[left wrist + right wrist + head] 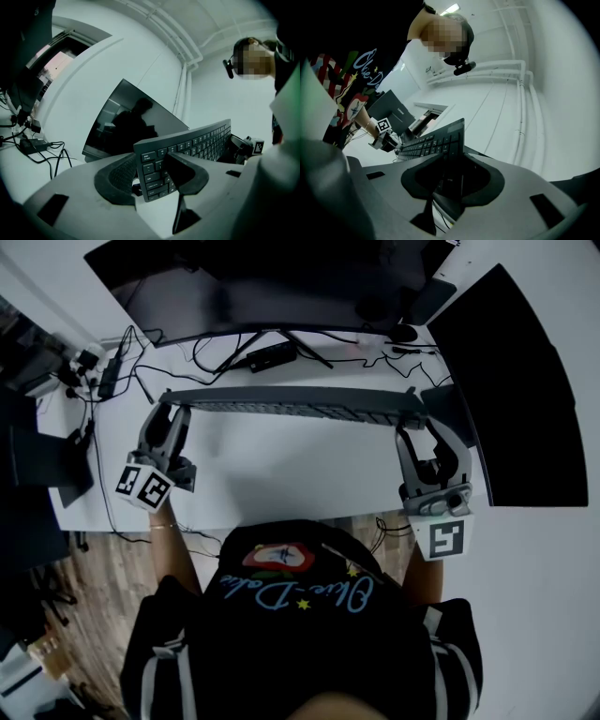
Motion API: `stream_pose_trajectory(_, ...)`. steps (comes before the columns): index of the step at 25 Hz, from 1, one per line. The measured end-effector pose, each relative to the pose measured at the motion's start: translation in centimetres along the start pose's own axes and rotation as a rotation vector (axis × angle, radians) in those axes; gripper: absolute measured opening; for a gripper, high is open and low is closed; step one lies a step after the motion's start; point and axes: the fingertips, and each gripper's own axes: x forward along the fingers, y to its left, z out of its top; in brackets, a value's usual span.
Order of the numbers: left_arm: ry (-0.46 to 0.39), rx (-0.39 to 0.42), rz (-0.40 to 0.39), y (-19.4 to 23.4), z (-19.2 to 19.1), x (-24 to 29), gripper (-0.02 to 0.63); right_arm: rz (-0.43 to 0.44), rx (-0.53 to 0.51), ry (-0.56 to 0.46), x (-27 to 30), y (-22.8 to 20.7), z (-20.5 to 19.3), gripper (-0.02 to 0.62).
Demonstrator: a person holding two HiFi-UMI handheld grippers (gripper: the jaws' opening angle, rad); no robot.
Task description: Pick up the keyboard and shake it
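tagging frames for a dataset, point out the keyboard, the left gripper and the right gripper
keyboard (291,401): head view, middle of its length
left gripper (172,410): head view, between its fingertips, at the keyboard's left end
right gripper (422,418): head view, between its fingertips, at the keyboard's right end

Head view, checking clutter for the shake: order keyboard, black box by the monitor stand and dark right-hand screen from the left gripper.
1. keyboard, its end in the left gripper.
2. black box, behind, centre.
3. dark screen, far right.

Head view steeply down onto desk (281,474); gripper views close-in from opposite ends of shared keyboard (291,406).
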Motion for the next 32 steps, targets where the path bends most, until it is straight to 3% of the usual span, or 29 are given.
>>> stream_pose_trajectory(17, 0.036, -0.013, 0.026, 0.5, -1.6, -1.0, 0.187, 0.047, -0.044, 0.03, -0.2, 1.6, 0.0, 0.12)
stream_pose_trajectory(32, 0.077, 0.016, 0.04, 0.2, -1.9, -1.1, 0.189, 0.025, 0.004, 0.044, -0.5, 1.3, -1.0, 0.117)
